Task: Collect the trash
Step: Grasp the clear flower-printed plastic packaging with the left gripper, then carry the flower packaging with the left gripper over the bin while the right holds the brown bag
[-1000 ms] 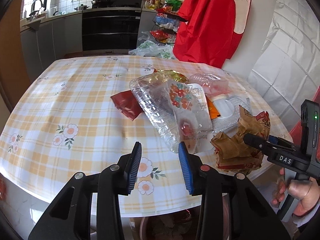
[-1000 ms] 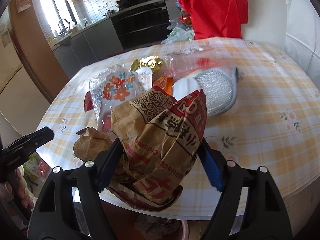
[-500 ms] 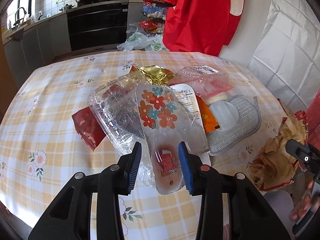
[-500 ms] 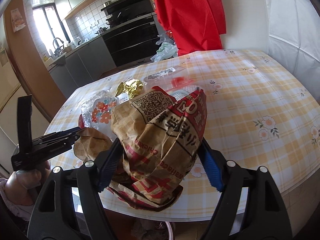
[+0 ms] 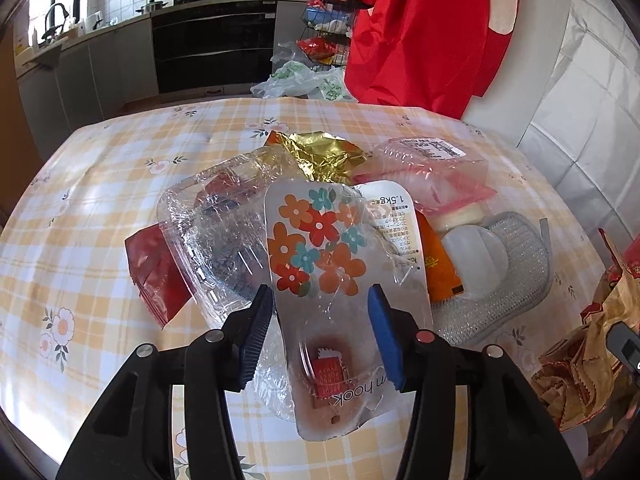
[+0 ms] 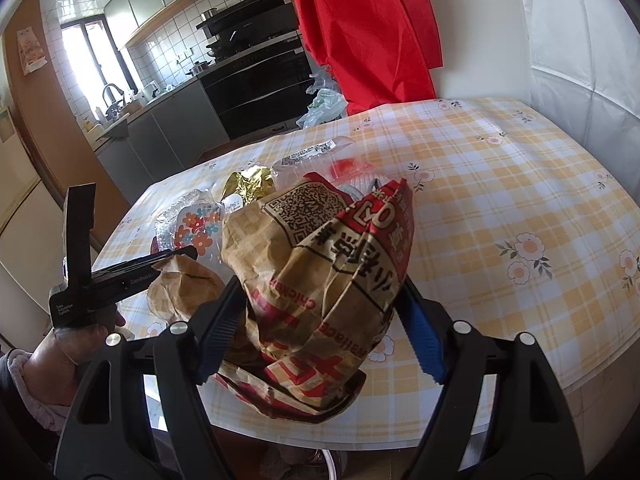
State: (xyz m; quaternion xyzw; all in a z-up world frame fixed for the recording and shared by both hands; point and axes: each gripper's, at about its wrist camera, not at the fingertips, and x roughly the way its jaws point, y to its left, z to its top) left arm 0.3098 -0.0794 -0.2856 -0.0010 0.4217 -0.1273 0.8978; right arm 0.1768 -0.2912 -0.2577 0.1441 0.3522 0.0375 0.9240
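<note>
A heap of trash lies on the checked table [image 5: 120, 184]. It holds a flowered plastic pack [image 5: 316, 248], a clear tray [image 5: 216, 224], a red sachet [image 5: 156, 272], gold foil [image 5: 320, 156] and a clear lidded box [image 5: 432, 168]. My left gripper [image 5: 320, 320] hangs over the near end of the flowered pack. Its jaws are opening and stand on either side of the pack without pressing it. My right gripper [image 6: 320, 292] is shut on a crumpled brown paper bag [image 6: 320, 272] held above the table's near edge. The bag hides what lies behind it.
A grey mesh pad [image 5: 516, 280] and an orange packet [image 5: 440, 268] lie right of the pack. Red cloth [image 5: 420, 32] hangs behind the table, with plastic bags [image 5: 300, 80] on the floor and a dark oven [image 5: 216, 48] beyond. A hand [image 6: 68, 344] holds the left gripper.
My left gripper moved forward from the table's near edge to the trash heap, and its jaws widened around the flowered pack. The right gripper shifted a little with the bag still in it.
</note>
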